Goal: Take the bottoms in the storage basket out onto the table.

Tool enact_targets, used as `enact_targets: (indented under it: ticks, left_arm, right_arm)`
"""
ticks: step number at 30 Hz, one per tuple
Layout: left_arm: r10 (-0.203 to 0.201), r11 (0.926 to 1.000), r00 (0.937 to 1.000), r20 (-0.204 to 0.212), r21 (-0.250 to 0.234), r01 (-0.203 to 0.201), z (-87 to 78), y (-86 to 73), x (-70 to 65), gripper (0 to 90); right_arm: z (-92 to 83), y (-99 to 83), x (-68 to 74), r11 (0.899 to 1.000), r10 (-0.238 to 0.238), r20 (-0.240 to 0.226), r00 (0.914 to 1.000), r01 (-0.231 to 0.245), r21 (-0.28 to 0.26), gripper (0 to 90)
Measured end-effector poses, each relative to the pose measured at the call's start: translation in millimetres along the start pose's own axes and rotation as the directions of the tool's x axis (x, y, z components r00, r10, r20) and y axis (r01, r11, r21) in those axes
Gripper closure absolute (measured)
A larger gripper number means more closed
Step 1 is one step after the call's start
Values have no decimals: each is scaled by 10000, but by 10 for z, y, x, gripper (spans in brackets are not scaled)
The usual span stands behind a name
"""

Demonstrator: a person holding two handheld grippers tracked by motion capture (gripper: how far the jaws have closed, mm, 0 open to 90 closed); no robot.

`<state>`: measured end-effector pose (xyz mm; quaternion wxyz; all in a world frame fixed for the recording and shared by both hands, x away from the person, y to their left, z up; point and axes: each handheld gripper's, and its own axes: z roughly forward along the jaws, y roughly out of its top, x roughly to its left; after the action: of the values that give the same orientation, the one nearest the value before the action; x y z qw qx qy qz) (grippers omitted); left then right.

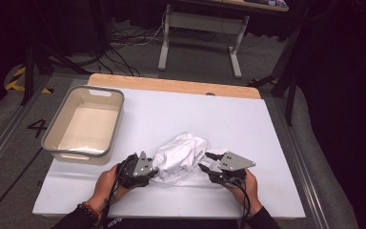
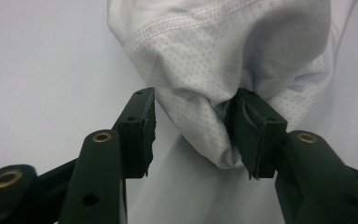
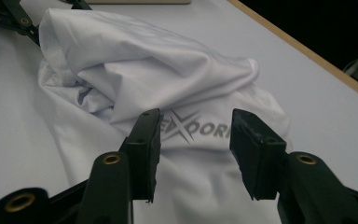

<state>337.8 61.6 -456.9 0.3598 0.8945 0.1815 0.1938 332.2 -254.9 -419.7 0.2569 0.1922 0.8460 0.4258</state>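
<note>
A crumpled white shirt [image 1: 181, 155] lies on the white table cover near the front edge, between my two grippers. In the left gripper view a bunched fold of the shirt [image 2: 205, 70] hangs between the spread jaws of my left gripper [image 2: 193, 135]; the fold brushes one pad, and a gap shows at the other. My left gripper [image 1: 155, 171] sits at the shirt's left edge. My right gripper [image 1: 205, 161] is at the shirt's right side, open. In the right gripper view its jaws [image 3: 196, 149] frame grey lettering on the shirt [image 3: 158, 79] without touching it.
A grey-rimmed beige bin [image 1: 116, 119] stands at the table's left, with nothing in it. The white cover [image 1: 248, 124] stretches bare to the right and rear, ending at a wooden table edge [image 1: 171, 86]. The other gripper's jaws [image 3: 9, 16] show beyond the shirt.
</note>
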Motion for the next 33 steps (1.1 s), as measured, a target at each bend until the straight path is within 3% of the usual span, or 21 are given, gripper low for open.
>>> enact_targets:
  ticks: [2,4,5,7,9,11,14,15,17,20,21,24,26,29,30,31,33]
  left_arm:
    - [17,10000,10000,10,42,-17,0,-1,-5,523]
    - [-45,10000,10000,38,81,44,4,-2,-12,529]
    - [-45,10000,10000,38,81,44,4,-2,-12,530]
    - [-3,10000,9999,129,38,2,9,3,-11,543]
    - [30,10000,9999,158,22,-30,16,8,-14,553]
    - [47,10000,9999,139,62,-48,14,15,-17,557]
    - [43,10000,9998,186,78,-44,8,17,-15,583]
    - [77,9999,9998,192,100,-79,0,16,-14,652]
    - [245,9997,9997,86,-53,-245,-17,25,-7,685]
    - [266,9990,9996,-8,-367,-266,-76,45,18,832]
    - [200,9989,9998,-88,-416,-204,-94,51,27,846]
    - [188,9979,9995,-238,-621,-203,-129,63,50,857]
    - [89,9976,9996,-259,-683,-106,-156,67,69,859]
    - [145,9968,9991,-387,-785,-175,-210,76,93,860]
    - [106,9958,9990,-432,-908,-145,-228,72,105,860]
    - [11,9948,9987,-517,-1018,-64,-248,66,118,860]
    - [-95,9938,9983,-574,-1113,30,-280,61,141,860]
  right_arm:
    - [109,43,10,9996,-202,-309,9993,208,207,535]
    - [258,88,27,9968,-397,-486,9980,430,681,452]
    - [258,88,27,9968,-397,-486,9980,430,681,452]
    - [328,109,32,9966,-304,-714,9970,357,736,502]
    - [388,125,54,9947,-493,-940,9943,574,858,638]
    - [431,142,79,9919,-735,-892,9933,821,966,840]
    - [418,160,60,9942,-679,-655,9955,730,784,897]
    - [376,162,28,9968,-498,-450,9977,525,606,897]
    - [347,164,7,9981,-376,-350,9987,392,468,898]
    - [243,177,-56,10000,26,-32,10000,-26,-16,898]
    - [186,194,-92,9994,220,-55,9997,-221,-253,888]
    - [156,214,-77,9997,35,-210,9998,-40,-235,842]
    - [127,232,-47,9996,-189,4,9998,189,-231,895]
    - [80,244,-66,9982,144,27,9999,-142,-586,900]
    - [72,235,-93,9969,380,-97,9992,-385,-691,807]
    - [72,235,-93,9969,380,-97,9992,-385,-691,807]
    - [101,220,-90,9956,684,-287,9972,-700,-626,547]
